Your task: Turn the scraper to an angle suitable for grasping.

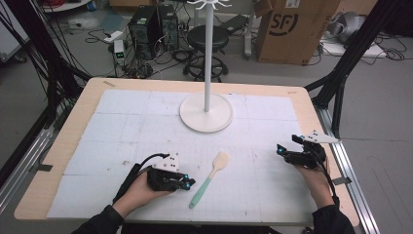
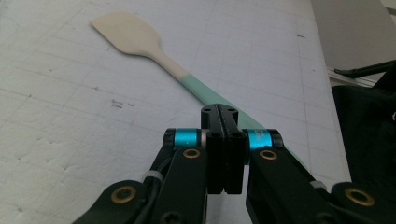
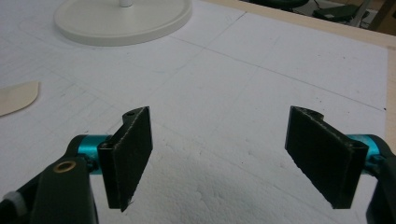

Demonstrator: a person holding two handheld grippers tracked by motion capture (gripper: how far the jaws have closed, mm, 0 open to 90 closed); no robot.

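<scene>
A spatula (image 1: 209, 178) with a cream blade and a mint-green handle lies flat on the white mat (image 1: 146, 131), blade pointing away from the person. My left gripper (image 1: 190, 184) sits just left of the handle, low over the mat. In the left gripper view its jaws (image 2: 224, 112) are pressed together with nothing between them, and the spatula (image 2: 135, 35) runs past behind them. My right gripper (image 1: 288, 144) hovers near the table's right side. Its jaws (image 3: 219, 135) stand wide apart over bare mat, with the spatula blade tip (image 3: 16, 95) far off to the left.
A white stand with a round base (image 1: 205, 113) and a tall pole rises at the middle back of the mat; the base (image 3: 121, 18) is also in the right gripper view. The wooden table edge (image 1: 321, 126) lies close to the right hand. Beyond the table are a stool, boxes and cables.
</scene>
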